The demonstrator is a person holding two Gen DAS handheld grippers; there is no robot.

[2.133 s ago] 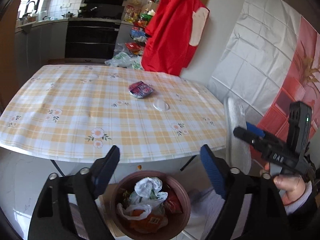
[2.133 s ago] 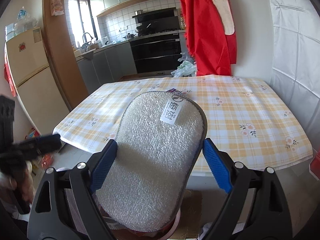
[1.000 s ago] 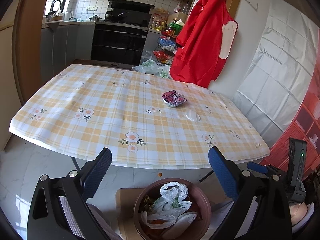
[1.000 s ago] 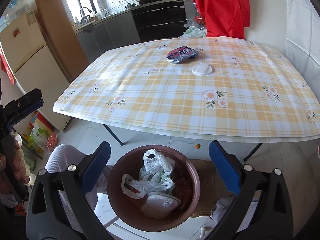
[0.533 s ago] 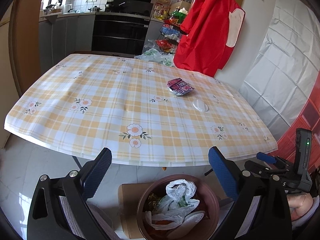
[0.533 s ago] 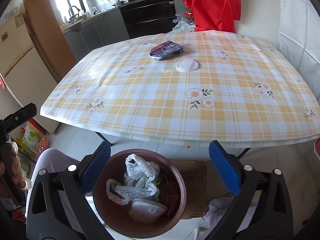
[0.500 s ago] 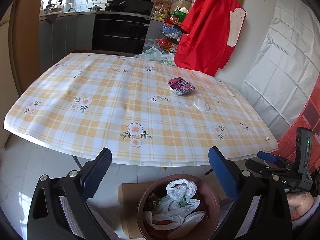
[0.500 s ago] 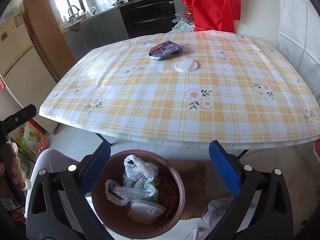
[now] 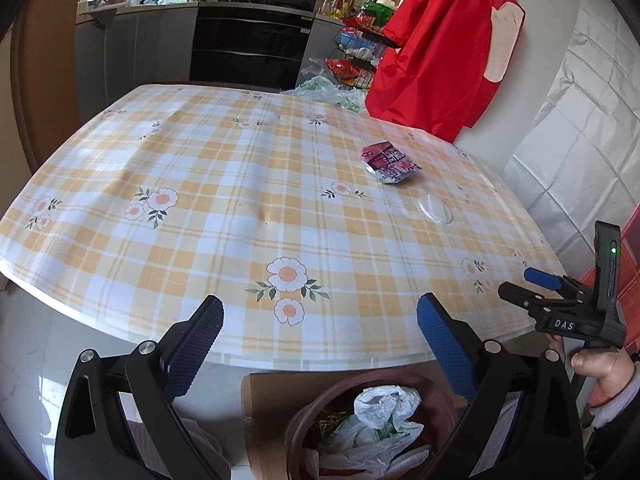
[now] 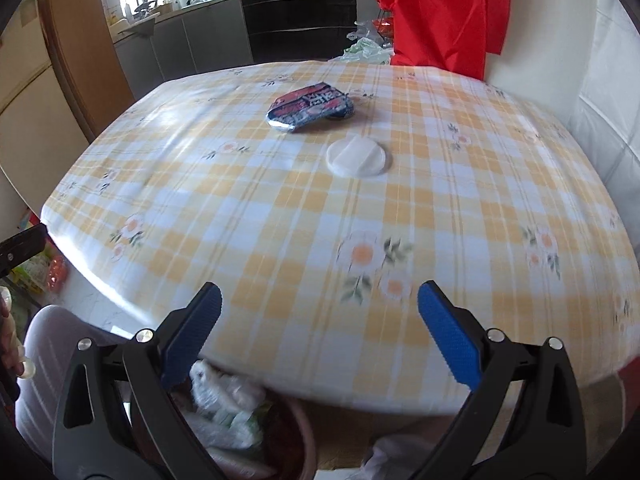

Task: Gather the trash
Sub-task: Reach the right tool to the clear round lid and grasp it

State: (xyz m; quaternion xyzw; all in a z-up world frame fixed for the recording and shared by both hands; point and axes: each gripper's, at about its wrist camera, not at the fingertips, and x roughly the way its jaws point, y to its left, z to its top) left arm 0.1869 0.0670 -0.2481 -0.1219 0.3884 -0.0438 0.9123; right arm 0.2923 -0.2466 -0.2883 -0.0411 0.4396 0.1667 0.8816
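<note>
A crumpled red snack wrapper (image 9: 389,163) (image 10: 310,111) lies on the plaid tablecloth (image 9: 224,200) (image 10: 440,208), with a white round lid (image 9: 435,208) (image 10: 357,157) just nearer. A brown trash bin (image 9: 312,432) (image 10: 296,436) full of plastic bags sits on the floor under the table's near edge. My left gripper (image 9: 320,324) hangs open and empty over the bin. My right gripper (image 10: 320,312) is open and empty above the table's near edge; it also shows in the left wrist view (image 9: 532,286), held by a hand.
A red apron (image 9: 436,52) (image 10: 436,12) hangs on the white wall past the table's far corner. Kitchen counters and a black oven (image 9: 248,44) stand behind. A cardboard sheet (image 9: 272,400) lies under the bin. A person's light-clad leg (image 10: 44,344) is at the left.
The right gripper let the grey slipper fall into the bin, then rose and moved forward over the table edge toward the lid and wrapper. The left gripper lifted a little.
</note>
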